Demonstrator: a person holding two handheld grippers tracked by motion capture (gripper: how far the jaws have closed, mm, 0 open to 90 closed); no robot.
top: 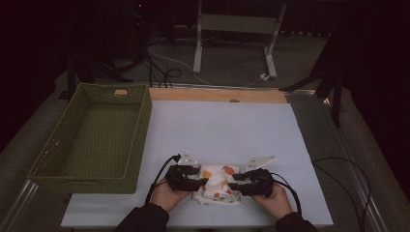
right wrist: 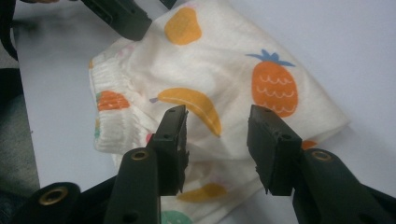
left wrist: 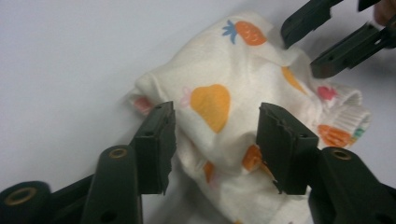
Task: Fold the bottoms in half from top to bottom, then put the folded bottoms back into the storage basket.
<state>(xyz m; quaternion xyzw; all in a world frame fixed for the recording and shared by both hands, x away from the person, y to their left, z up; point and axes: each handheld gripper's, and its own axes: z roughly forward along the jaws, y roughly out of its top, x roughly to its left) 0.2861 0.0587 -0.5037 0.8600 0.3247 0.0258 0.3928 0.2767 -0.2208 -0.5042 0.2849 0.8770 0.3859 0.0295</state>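
1. A small folded garment [top: 220,183], white with a fruit print, lies on the white table sheet [top: 222,125] near the person's edge, between the two hands.
2. Left gripper [top: 202,181]: jaws parted, straddling a raised fold of the cloth; the pads do not press on it. Released, holding nothing.
3. Right gripper [top: 234,185]: jaws likewise parted over the opposite side of the bundle, cloth below and between them, no pinch. Released.
4. Green woven basket [top: 140,125] stands at the table's left, well apart from the garment.
5. Risk: with both grips let go, the loose folds may spring open; soft fabric holds a crease poorly.
6. Risk: a jaw tip snagging the top layer as a hand pulls away would drag the bundle out of shape.
7. Risk: a re-grip that catches only the top layer would lift one ply and unfold the rest.
8. Views: the high view gives basket, table layout and both hands; the garment is small and dim there.
9. Left gripper view [left wrist: 215,142] shows the elastic cuff [left wrist: 348,109] and the other gripper's jaws just beside the far corner.
10. Right gripper view [right wrist: 217,147] shows the pineapple print [right wrist: 274,88] and the gathered waistband [right wrist: 112,107].
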